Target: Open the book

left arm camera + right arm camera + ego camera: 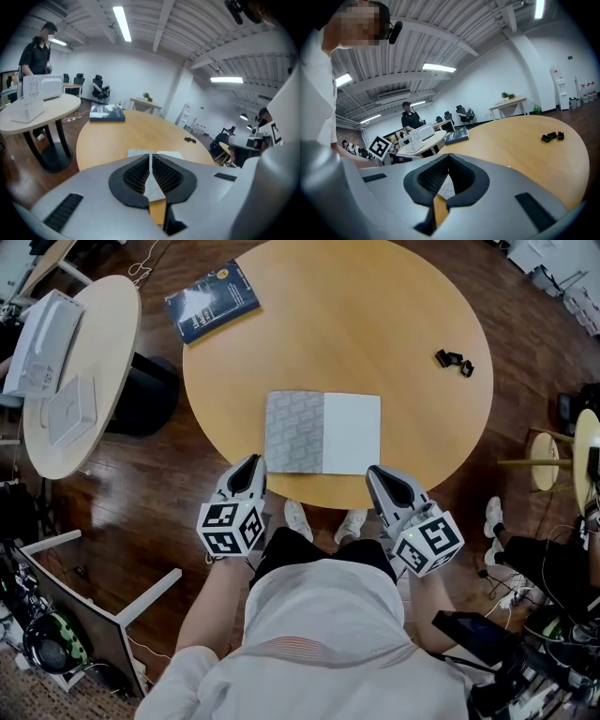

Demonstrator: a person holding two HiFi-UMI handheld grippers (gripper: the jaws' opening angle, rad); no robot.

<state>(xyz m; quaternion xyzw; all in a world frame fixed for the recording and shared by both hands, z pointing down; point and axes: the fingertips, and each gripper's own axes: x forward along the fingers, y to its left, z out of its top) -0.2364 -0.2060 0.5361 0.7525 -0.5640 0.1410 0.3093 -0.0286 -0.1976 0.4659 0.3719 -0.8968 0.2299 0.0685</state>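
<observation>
The book (323, 432) is laid open. The left gripper (250, 465) is slightly parted, the right gripper (378, 473) closed, both empty. Pages are to be left undisturbed.

Round table (403, 399): open book (323, 432), blue book (212, 301), black clips (454, 362)

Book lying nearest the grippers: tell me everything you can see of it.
The book lies flat and open on the round wooden table, close to its near edge. Its left leaf is grey with a fine repeating pattern, its right leaf plain white. Nothing rests on it; the left gripper and right gripper sit just off its near corners, apparently not touching.
</observation>
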